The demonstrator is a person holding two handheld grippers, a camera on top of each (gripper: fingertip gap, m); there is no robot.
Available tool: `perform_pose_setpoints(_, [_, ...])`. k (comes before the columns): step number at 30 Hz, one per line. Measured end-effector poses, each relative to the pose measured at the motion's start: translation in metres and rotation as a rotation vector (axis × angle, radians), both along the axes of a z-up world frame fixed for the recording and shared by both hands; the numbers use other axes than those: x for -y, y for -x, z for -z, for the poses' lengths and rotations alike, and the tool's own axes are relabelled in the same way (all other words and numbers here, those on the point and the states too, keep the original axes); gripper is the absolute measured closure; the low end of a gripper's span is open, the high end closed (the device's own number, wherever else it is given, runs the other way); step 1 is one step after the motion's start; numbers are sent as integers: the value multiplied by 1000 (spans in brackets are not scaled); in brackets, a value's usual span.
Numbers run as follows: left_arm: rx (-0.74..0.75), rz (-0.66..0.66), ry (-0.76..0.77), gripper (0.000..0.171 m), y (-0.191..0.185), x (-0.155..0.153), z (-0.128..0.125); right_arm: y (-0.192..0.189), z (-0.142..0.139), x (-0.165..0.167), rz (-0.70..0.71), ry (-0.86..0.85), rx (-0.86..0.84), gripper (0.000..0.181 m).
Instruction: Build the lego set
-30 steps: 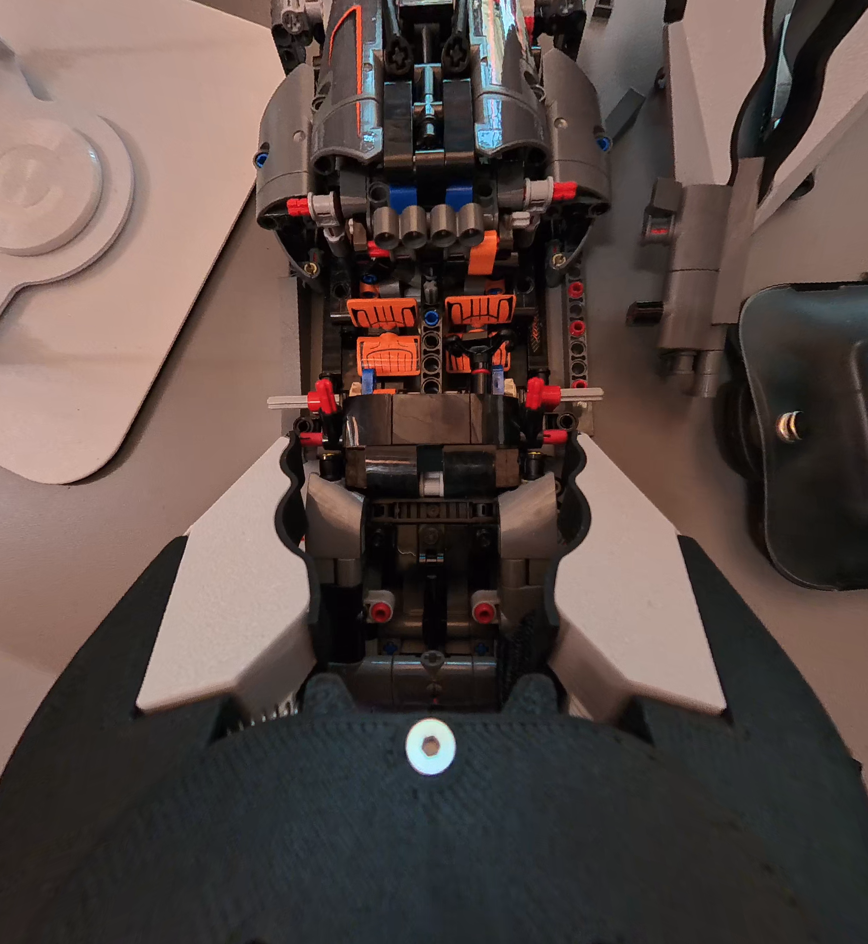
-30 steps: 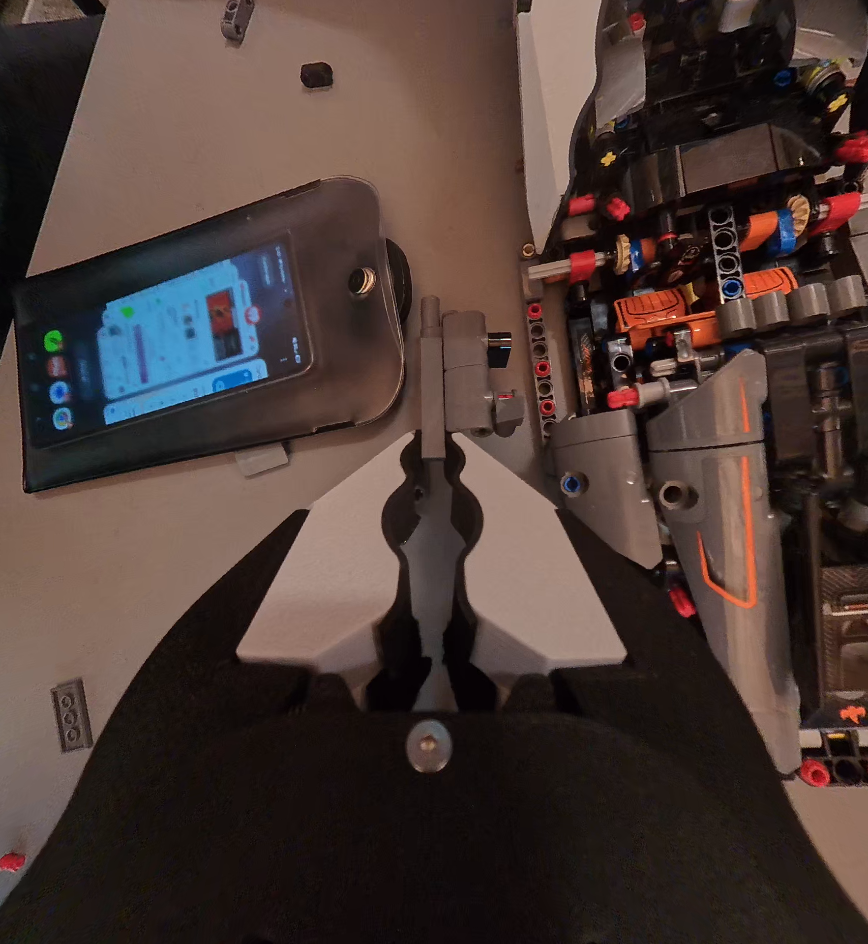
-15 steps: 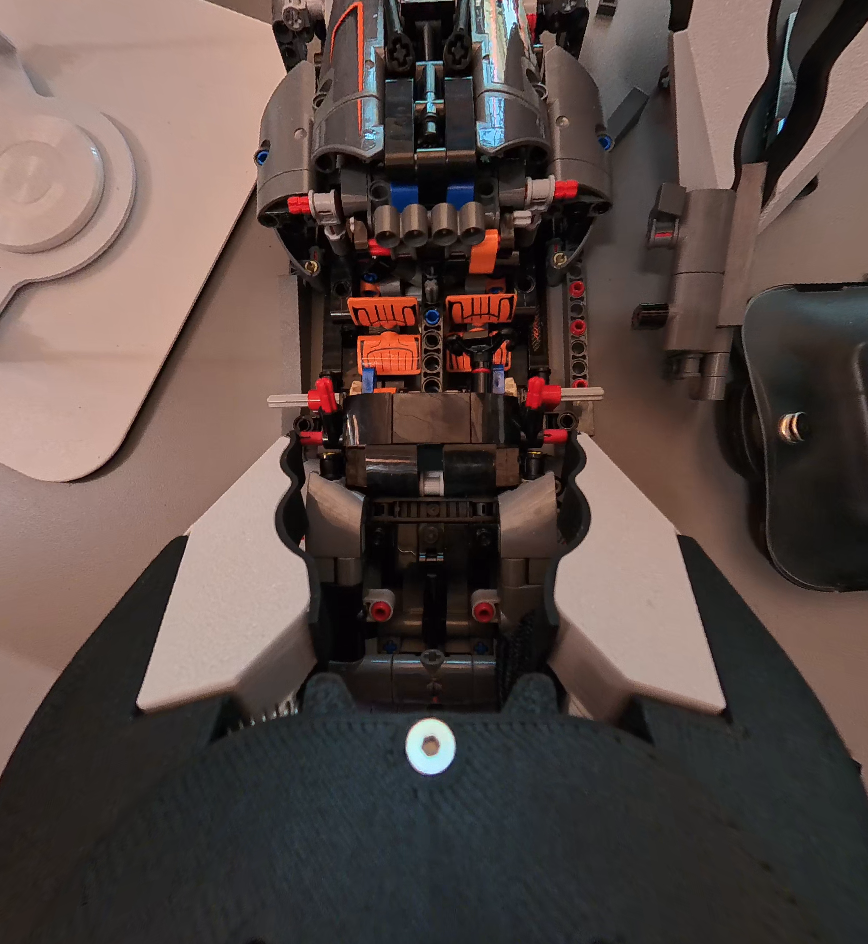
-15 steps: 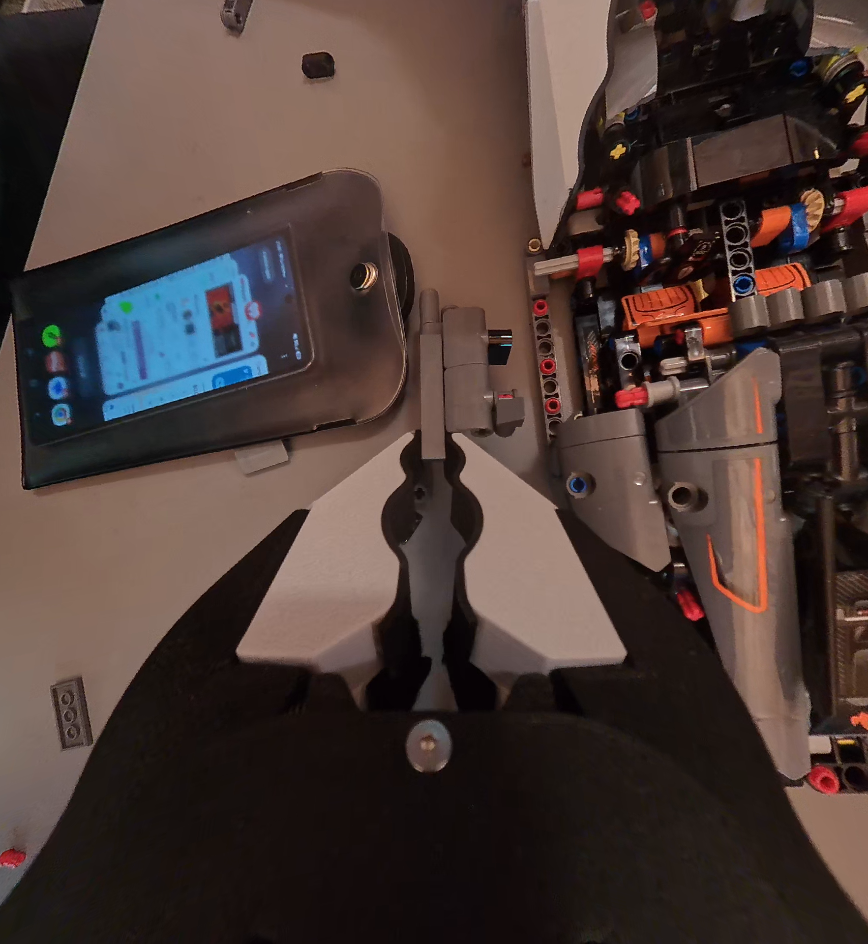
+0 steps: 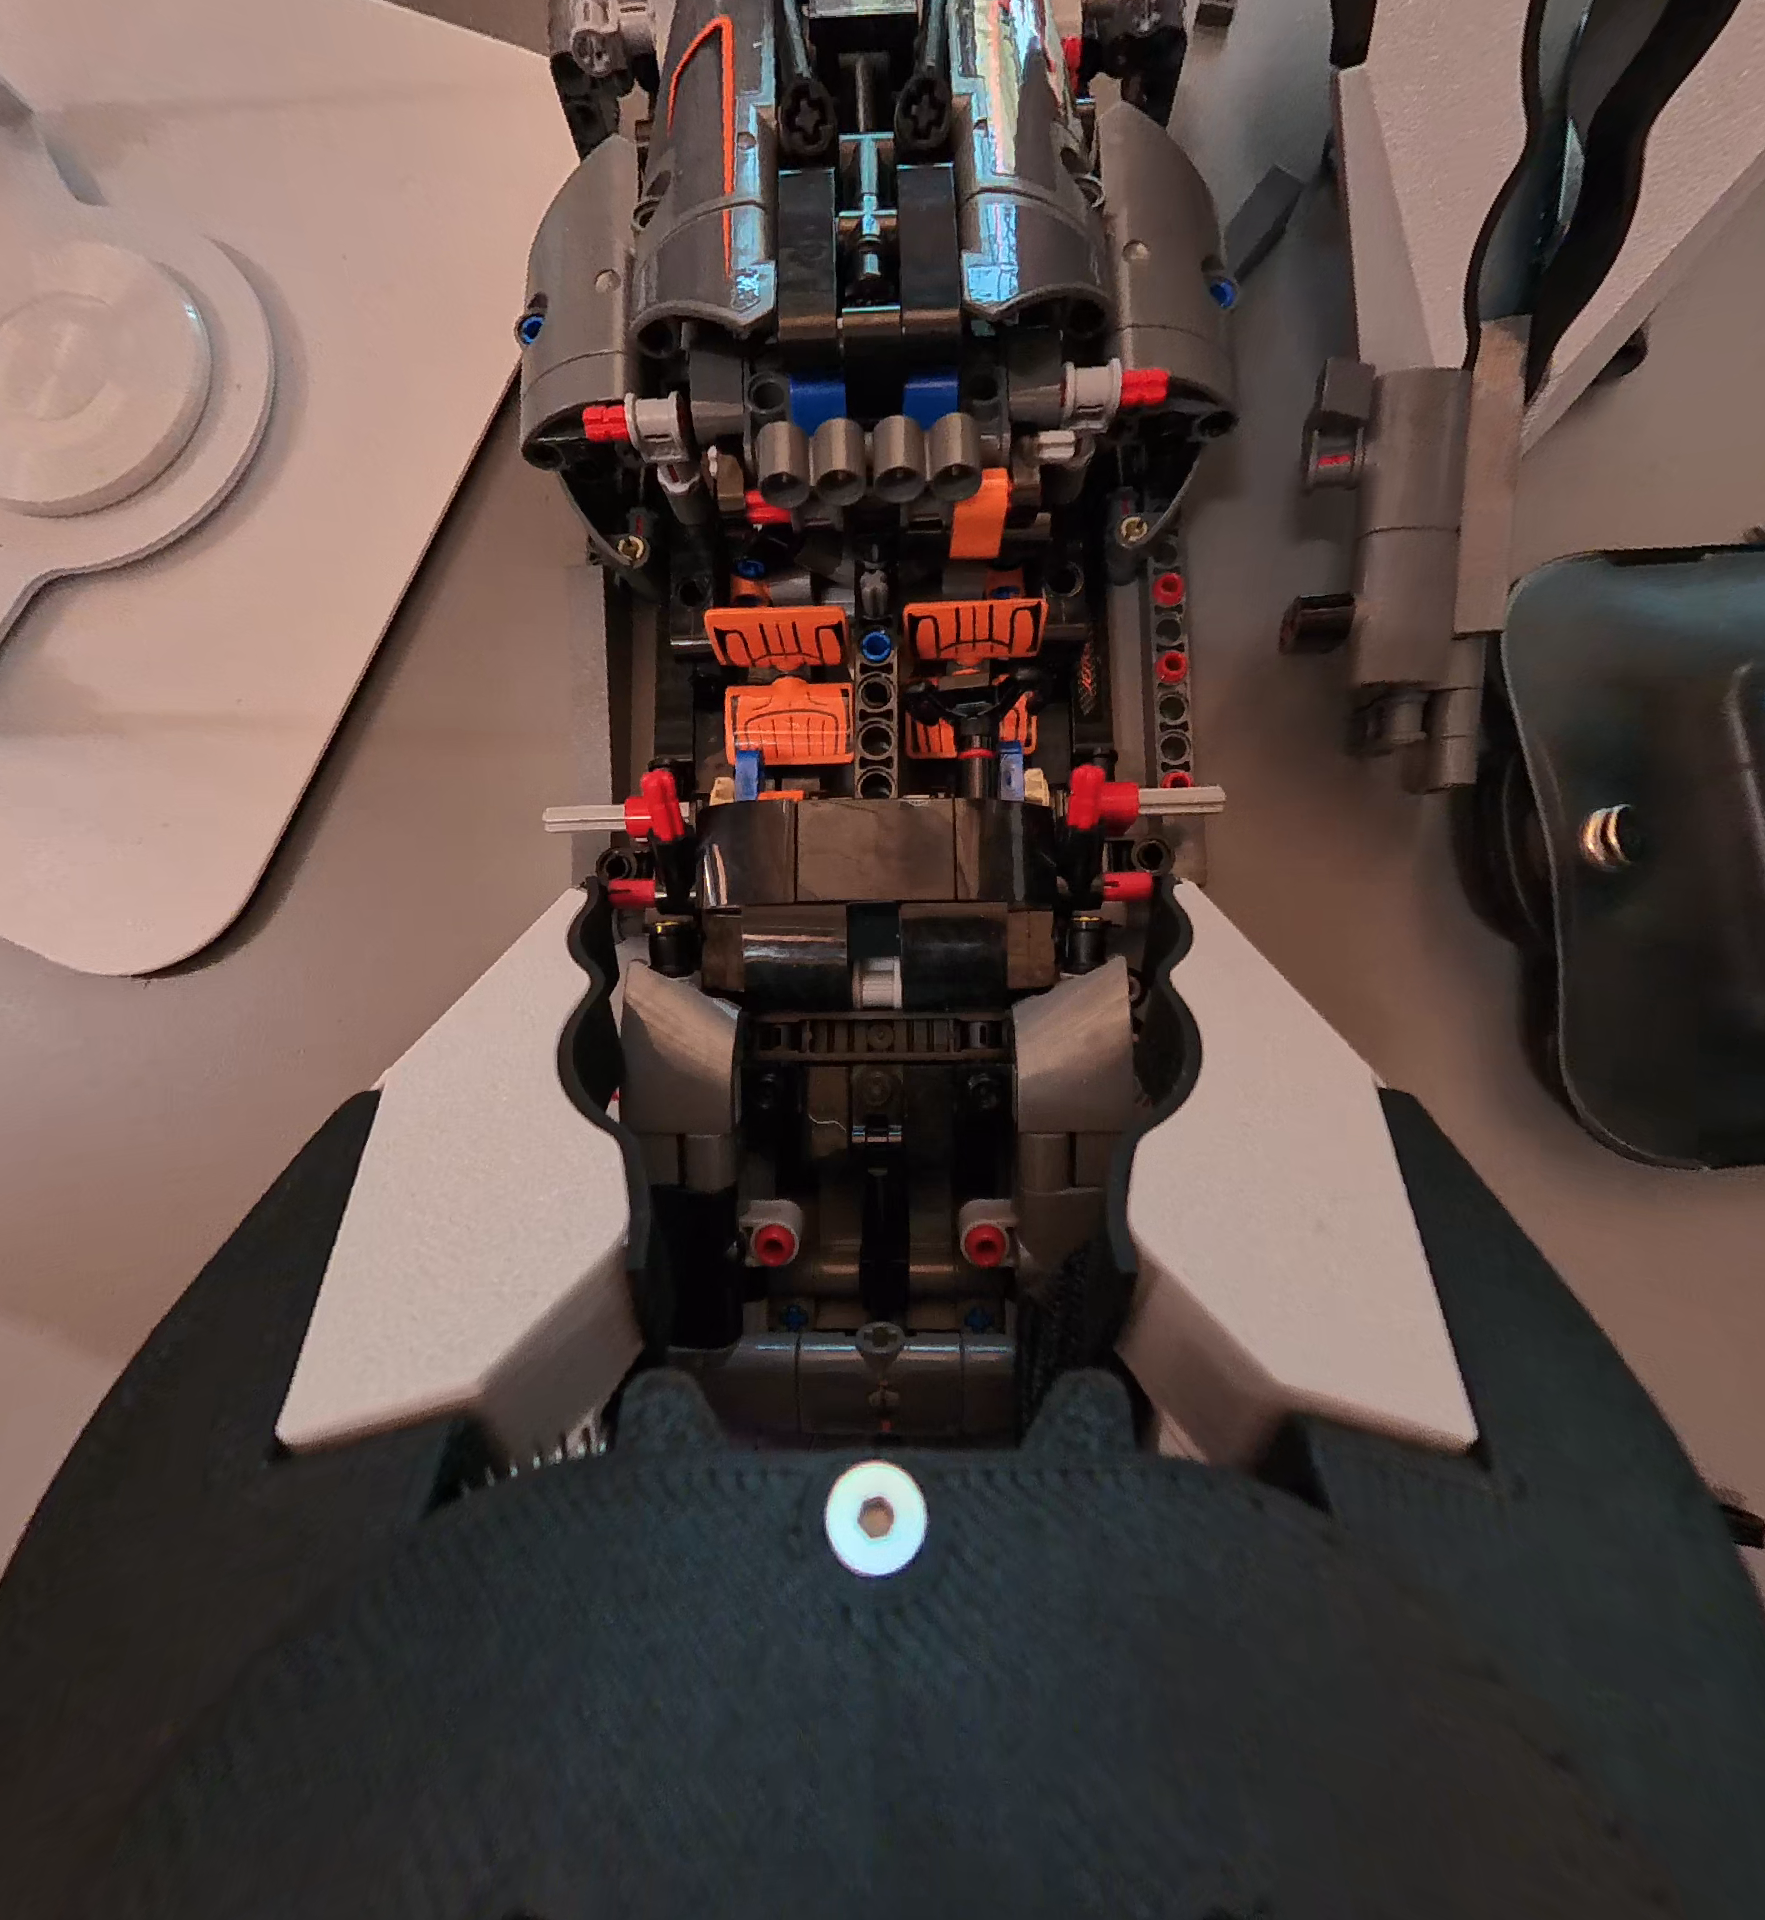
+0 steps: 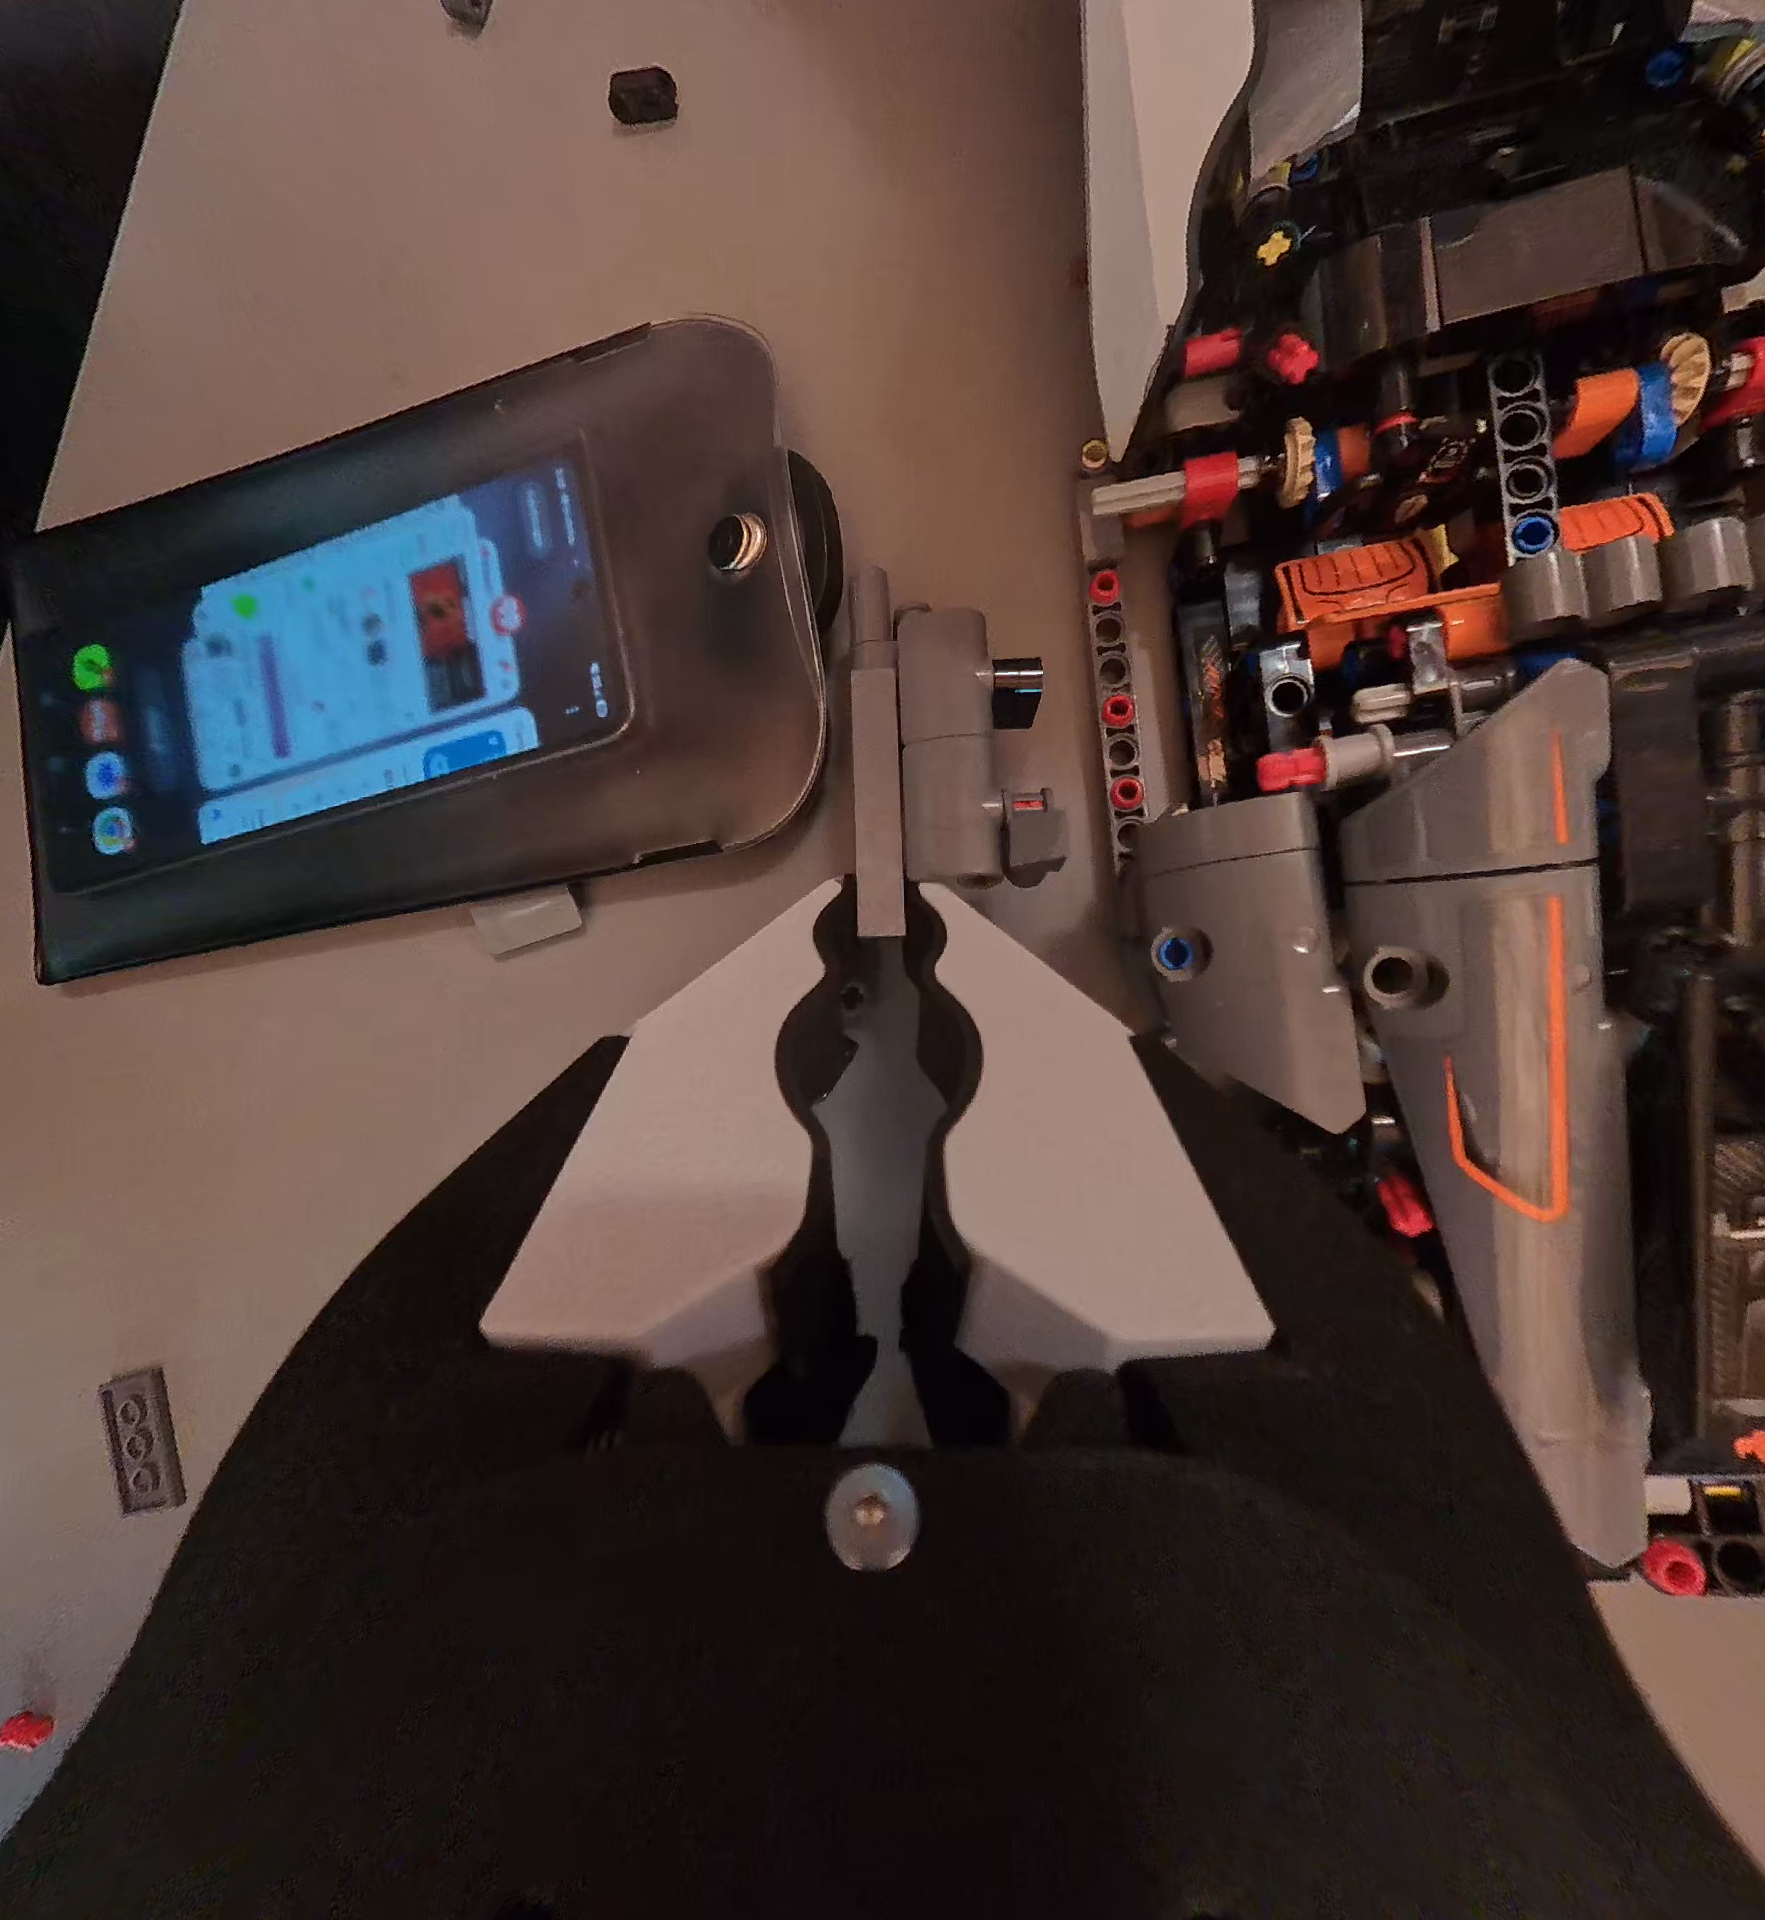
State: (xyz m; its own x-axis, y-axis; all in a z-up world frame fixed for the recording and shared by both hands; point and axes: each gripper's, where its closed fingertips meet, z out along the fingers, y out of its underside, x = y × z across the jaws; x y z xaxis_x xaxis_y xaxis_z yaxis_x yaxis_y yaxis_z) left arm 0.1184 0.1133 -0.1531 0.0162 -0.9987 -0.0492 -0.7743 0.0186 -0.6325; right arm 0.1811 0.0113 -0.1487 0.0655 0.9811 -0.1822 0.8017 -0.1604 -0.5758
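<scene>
We see the left gripper (image 5: 878, 1039) clamped on the near end of the dark grey, black and orange lego car model (image 5: 878, 582) on the beige table (image 5: 234, 1091). Right gripper (image 6: 883, 935) pinches a grey lego sub-assembly (image 6: 945, 758) just beside the car, near the cased phone (image 6: 358, 665).

The far end of the lego car (image 5: 873, 582) is cut off by the top edge. The phone (image 6: 338, 665) screen is blurred, and half the phone (image 5: 1709, 852) is cropped in the left wrist view.
</scene>
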Motion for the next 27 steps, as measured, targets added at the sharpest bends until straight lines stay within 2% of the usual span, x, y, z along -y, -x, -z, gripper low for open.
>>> perform_pose_setpoints(15, [-3, 24, 0, 68, 9, 3, -6, -1, 4, 0, -6, -6, 22, 176])
perform_pose_setpoints(27, [-43, 29, -5, 75, 16, 3, -2, -1, 4, -1, -10, -9, 25, 176])
